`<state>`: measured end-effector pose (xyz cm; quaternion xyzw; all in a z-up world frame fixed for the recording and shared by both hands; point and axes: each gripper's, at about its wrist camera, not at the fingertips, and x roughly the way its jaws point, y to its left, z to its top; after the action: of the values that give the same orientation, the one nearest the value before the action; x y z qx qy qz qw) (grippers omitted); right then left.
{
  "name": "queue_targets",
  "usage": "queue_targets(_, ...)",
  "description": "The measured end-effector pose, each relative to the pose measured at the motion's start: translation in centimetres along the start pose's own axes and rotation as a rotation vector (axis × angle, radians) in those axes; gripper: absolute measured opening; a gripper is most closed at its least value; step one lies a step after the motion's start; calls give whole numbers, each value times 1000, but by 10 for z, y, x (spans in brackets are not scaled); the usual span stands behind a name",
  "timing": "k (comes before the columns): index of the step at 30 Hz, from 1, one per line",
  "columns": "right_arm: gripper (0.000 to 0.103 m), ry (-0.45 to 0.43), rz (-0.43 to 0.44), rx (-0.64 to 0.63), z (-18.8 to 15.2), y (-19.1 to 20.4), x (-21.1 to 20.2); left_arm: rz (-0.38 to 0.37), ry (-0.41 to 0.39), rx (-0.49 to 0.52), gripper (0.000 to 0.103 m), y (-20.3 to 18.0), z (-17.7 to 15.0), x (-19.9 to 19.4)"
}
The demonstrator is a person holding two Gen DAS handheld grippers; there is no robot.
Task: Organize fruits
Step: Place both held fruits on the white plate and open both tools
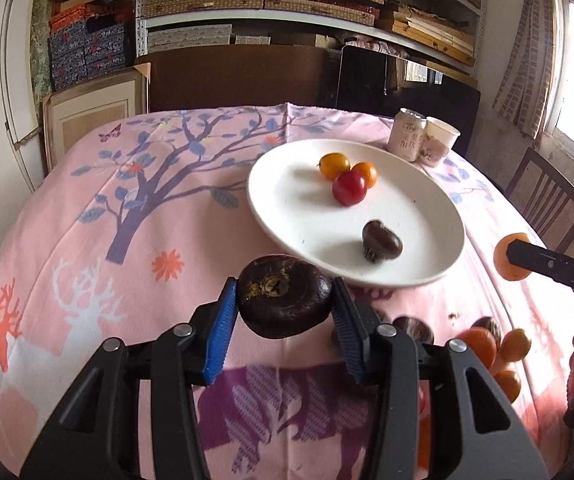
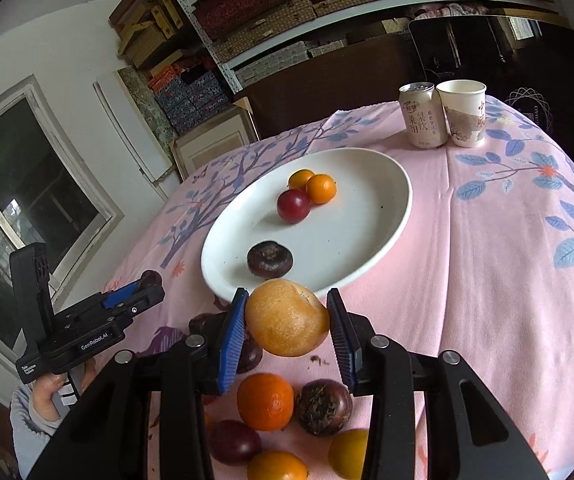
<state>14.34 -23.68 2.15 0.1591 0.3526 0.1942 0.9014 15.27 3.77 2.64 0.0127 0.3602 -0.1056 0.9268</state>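
Both tools are loaded. A dark brown water chestnut point(image 1: 284, 295) is clamped in the left tool point(image 1: 283, 308), held above the worktop point(image 1: 87, 240) just short of the white plate point(image 1: 287, 216). A pale orange fruit point(image 2: 287, 317) is pinched in the right tool point(image 2: 286, 320), also near the plate's front rim.

Four items are already on the plate: two small orange fruits point(image 1: 333, 165), a red fruit point(image 1: 349, 187) touching them, and another chestnut point(image 1: 381, 240) lying apart. A pile is left on the cloth below the right tool: an orange point(image 2: 265, 401), a chestnut point(image 2: 323, 408), a dark red fruit point(image 2: 234, 442) and more yellow-orange ones; the exact count cannot be told, as some are hidden by the fingers. The job is judged under half done, with two placements pending. A can point(image 2: 423, 114) and paper cup point(image 2: 465, 114) stand at the back, untouched.
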Motion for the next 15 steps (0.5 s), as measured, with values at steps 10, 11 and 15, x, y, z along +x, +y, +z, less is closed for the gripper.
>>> queue_targets(10,68,-26,-23,40,30,-17,46,19,-18,-2,80,-22,28,54)
queue_targets(11,68,-44,-23,45,31,-20,42,26,-22,7,80,-21,25,52)
queue_targets(15,68,-64,10,80,28,-25,29,22,-49,-12,87,-11,20,37)
